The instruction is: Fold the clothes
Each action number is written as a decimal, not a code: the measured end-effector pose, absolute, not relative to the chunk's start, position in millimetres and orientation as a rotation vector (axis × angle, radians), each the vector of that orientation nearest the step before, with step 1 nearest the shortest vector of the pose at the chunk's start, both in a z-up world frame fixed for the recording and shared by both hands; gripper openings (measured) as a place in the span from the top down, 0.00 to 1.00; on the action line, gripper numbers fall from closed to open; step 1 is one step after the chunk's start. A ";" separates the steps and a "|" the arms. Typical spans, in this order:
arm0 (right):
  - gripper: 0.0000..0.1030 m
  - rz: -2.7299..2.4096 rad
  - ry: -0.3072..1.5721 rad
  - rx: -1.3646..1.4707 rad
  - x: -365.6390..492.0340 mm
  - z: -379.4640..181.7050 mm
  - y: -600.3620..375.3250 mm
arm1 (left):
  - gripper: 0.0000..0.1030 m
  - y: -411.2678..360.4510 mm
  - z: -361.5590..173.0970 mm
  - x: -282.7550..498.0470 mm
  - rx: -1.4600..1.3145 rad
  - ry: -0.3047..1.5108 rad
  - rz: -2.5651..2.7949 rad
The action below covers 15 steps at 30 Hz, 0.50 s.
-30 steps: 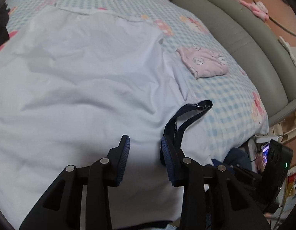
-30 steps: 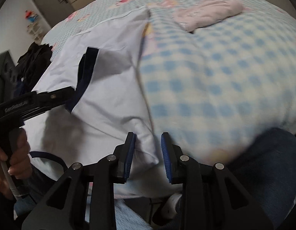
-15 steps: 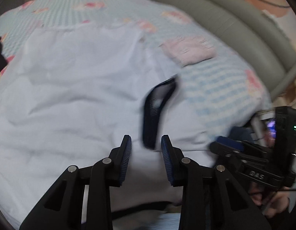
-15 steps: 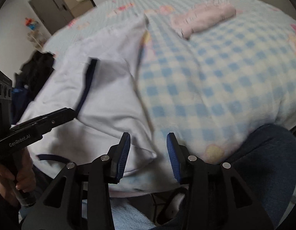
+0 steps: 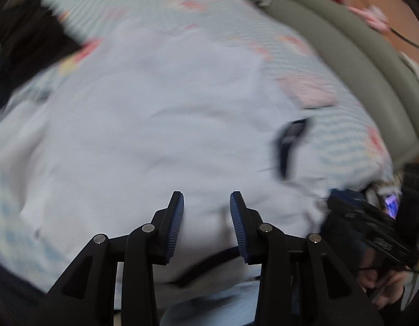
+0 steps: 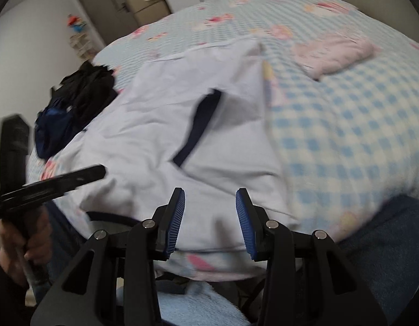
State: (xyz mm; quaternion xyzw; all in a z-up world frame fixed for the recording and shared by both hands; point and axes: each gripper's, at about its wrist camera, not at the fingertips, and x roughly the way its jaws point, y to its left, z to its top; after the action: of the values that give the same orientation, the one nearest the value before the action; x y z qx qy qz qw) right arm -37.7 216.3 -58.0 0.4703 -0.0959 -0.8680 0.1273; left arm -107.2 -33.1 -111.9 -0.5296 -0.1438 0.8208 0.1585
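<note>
A white T-shirt (image 5: 155,125) with navy trim lies spread on the bed. One sleeve is folded inward, and its navy cuff (image 5: 289,138) (image 6: 201,125) rests on the shirt (image 6: 160,125). My left gripper (image 5: 206,203) hovers open over the shirt's near part, left of the cuff, with nothing between its fingers. In the right wrist view the left gripper (image 6: 60,182) appears at the left, held by a hand. My right gripper (image 6: 209,198) stands open above the shirt's near right corner, and its pads do not touch the cloth. The left wrist view is blurred.
A folded pink garment (image 6: 334,54) lies on the blue checked sheet (image 6: 345,135) to the far right. A dark pile of clothes (image 6: 82,95) sits at the bed's left. A grey padded edge (image 5: 345,54) borders the bed. A leg in jeans (image 6: 386,244) is near the right gripper.
The left gripper has swung left across the shirt, away from the navy cuff, which now lies to its right. The right gripper's jaws have widened and it has lifted slightly.
</note>
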 end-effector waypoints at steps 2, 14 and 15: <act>0.61 -2.456 -0.275 1.400 -31.1 -68.0 205.7 | 0.66 -44.9 -126.0 -100.2 -1.555 -0.467 2.315; 0.66 -2.530 -0.378 1.420 -20.6 -68.8 216.7 | 0.69 -122.7 -120.6 -55.2 -1.412 -0.863 2.380; 0.64 -2.569 -0.422 1.396 -18.3 -62.1 225.6 | 0.69 -130.4 -124.7 -57.0 -1.430 -0.914 2.374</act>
State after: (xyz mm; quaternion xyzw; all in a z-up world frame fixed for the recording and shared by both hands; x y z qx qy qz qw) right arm -18.3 225.6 -62.1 0.4705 -0.1421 -0.8658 0.0934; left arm -57.0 -130.4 -124.7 -0.4870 -0.3114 0.8084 0.1112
